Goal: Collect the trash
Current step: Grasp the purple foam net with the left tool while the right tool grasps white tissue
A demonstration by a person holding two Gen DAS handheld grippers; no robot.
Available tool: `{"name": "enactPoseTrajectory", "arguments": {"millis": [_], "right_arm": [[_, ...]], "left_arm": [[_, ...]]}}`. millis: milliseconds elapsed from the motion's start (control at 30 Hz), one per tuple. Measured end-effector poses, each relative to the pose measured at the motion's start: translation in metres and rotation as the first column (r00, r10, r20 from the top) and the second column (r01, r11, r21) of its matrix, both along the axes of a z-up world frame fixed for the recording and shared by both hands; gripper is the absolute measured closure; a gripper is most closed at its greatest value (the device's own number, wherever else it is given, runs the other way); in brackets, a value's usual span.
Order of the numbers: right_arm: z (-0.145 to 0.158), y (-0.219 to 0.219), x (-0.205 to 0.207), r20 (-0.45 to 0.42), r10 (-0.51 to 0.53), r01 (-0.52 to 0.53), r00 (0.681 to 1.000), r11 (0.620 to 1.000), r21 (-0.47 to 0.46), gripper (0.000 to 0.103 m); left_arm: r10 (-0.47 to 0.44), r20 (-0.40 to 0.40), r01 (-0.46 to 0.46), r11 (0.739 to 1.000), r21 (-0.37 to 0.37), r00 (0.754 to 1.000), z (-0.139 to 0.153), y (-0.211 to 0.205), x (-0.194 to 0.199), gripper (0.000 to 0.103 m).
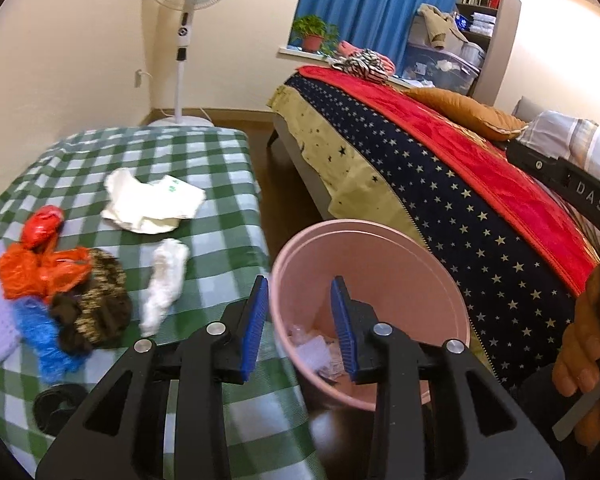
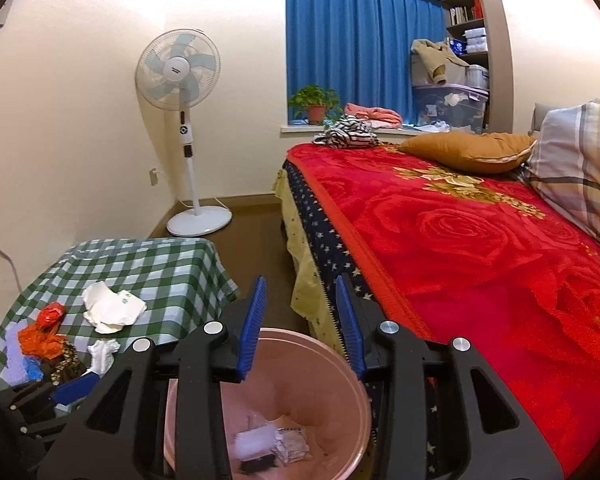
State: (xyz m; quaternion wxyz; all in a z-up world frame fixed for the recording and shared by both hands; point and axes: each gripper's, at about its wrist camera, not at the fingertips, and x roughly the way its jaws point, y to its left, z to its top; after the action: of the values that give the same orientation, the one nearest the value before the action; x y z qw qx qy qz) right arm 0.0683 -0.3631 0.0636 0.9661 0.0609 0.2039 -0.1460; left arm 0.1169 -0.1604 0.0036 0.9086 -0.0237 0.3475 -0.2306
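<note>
A pink bin stands on the floor between the green-checked table and the bed. Paper scraps lie in its bottom. My left gripper hangs open over the bin's near-left rim, nothing between its blue pads. My right gripper is open and empty above the same bin, where the scraps show. On the table lie a crumpled white paper, a white tissue, an orange plastic bag, a red wrapper and blue plastic.
A brown patterned cloth sits among the table items. The bed with a red rose blanket fills the right side. A standing fan is in the far corner. A person's hand holds the right gripper's handle.
</note>
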Motion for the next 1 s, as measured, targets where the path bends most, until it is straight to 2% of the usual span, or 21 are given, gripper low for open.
{"name": "enactPoseTrajectory", "arguments": {"millis": [333, 467, 733, 1000], "right_arm": [[-0.001, 0.034, -0.001, 0.012, 0.093, -0.093, 0.996, 0.996, 0.004, 0.065], [-0.002, 0.048, 0.001, 0.027, 0.140, -0.141, 0.990, 0.988, 0.056, 0.065], [-0.014, 0.081, 0.016, 0.026, 0.219, -0.221, 0.975, 0.966, 0.135, 0.069], [-0.030, 0.122, 0.037, -0.005, 0.304, -0.299, 0.953, 0.942, 0.150, 0.069]], "left_arm": [[0.105, 0.032, -0.104, 0.994, -0.011, 0.994, 0.016, 0.059, -0.012, 0.075], [0.151, 0.042, -0.150, 0.989, -0.019, 0.988, 0.017, 0.082, -0.015, 0.077], [0.286, 0.109, -0.288, 0.958, 0.002, 0.952, 0.011, 0.132, -0.028, 0.085], [0.387, 0.117, -0.390, 0.921, 0.000, 0.915, -0.004, 0.168, -0.025, 0.085]]}}
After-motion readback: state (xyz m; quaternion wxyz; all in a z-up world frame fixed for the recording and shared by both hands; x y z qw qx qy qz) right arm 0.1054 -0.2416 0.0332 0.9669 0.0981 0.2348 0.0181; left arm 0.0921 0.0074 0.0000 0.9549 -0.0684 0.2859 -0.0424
